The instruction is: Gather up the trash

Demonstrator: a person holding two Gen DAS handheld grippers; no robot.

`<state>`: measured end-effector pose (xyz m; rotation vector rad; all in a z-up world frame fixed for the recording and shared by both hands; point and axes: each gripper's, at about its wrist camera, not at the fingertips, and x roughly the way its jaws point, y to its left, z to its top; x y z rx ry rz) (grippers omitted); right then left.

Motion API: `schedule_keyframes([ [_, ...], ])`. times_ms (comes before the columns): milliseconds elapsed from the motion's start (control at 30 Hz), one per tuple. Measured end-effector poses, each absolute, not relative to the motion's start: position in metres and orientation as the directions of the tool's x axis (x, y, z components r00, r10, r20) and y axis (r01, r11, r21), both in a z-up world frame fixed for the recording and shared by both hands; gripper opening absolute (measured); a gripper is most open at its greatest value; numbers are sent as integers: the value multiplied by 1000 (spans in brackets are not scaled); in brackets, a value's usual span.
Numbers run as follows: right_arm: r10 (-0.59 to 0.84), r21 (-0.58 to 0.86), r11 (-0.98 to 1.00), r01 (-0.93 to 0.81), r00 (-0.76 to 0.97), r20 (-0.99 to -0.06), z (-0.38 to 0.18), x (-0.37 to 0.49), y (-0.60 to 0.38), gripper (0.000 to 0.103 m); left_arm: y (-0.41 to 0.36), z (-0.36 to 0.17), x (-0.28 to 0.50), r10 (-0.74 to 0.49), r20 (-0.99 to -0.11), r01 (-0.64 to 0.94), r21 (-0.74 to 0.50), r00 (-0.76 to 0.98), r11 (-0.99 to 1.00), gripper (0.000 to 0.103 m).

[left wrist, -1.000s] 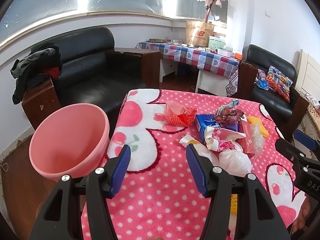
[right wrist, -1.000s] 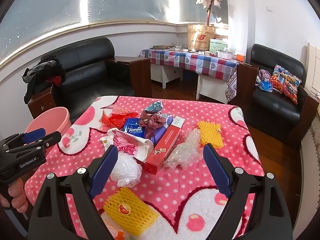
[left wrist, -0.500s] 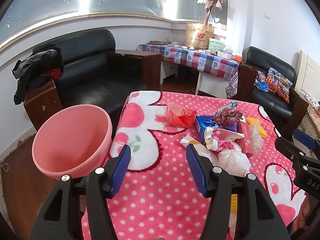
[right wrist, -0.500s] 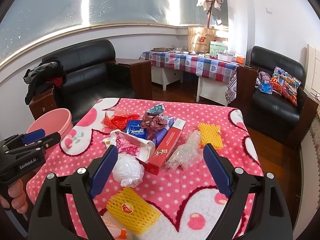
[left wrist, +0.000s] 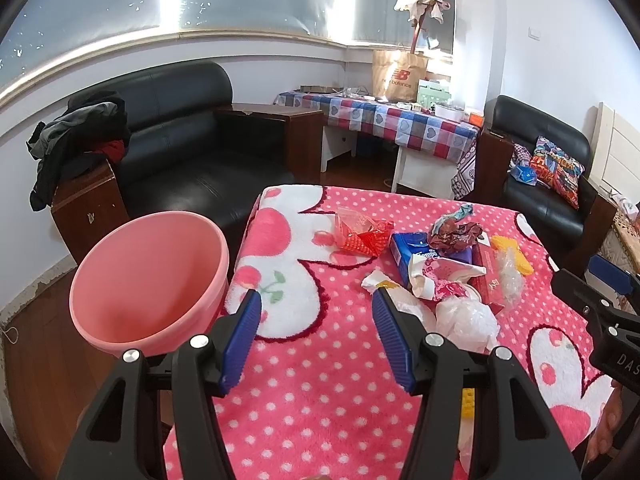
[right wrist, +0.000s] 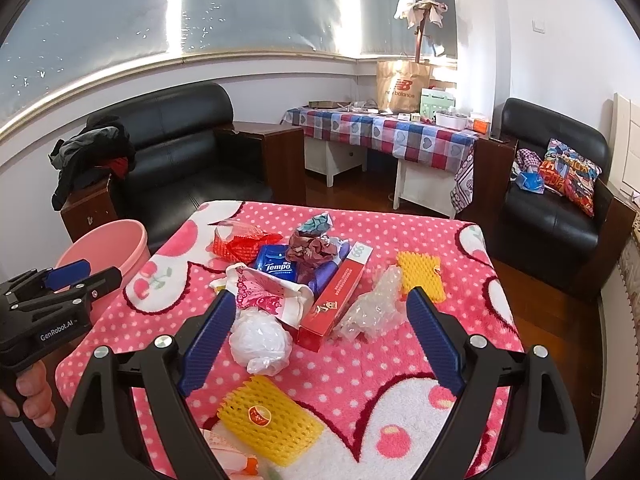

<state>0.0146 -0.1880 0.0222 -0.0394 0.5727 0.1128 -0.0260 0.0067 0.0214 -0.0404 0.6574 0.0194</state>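
Trash lies in a heap on the pink dotted blanket [right wrist: 360, 364]: a white plastic wad [right wrist: 260, 340], a long red box [right wrist: 338, 296], a blue Tempo tissue pack [right wrist: 278, 266], a red net wrapper [right wrist: 236, 242], clear bubble wrap [right wrist: 372, 308] and two yellow foam nets [right wrist: 270, 418] [right wrist: 420, 276]. A pink bucket [left wrist: 148, 280] stands left of the table. My left gripper [left wrist: 316, 320] is open and empty over the blanket's left part. My right gripper [right wrist: 320, 320] is open and empty above the heap's near side.
A black sofa [left wrist: 180, 140] stands behind the bucket, with a wooden side cabinet [left wrist: 84, 208]. A checked-cloth table [right wrist: 384, 132] is at the back. A black armchair [right wrist: 556, 192] stands to the right. The table's edges drop to a wooden floor.
Both grippers have pulled back and risen a little, so the table sits lower and farther in each view. The jaws stay open. The trash has not moved.
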Motion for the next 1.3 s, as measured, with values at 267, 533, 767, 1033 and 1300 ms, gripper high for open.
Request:
schedule_keyframes([
  [267,99,-7,993,-122,839,-535,24,10,-188,88,7,22,-27,6,-610,-32,-32,793,999,57],
  [533,101,-5,993,-122,843,-528,25,8,-187,88,6,21,-27,6,-608,-31,-32,794,999,58],
  [767,104,-2,992,-122,850,-517,25,4,-187,88,7,23,-28,5,-605,-30,-31,796,999,57],
  [1033,103,7,993,-116,848,-520,25,2,-190,88,7,23,-29,-6,-603,-19,-34,797,999,57],
  [1300,95,25,995,-96,842,-531,14,-1,-203,88,7,16,-37,-68,-589,21,-86,805,996,57],
])
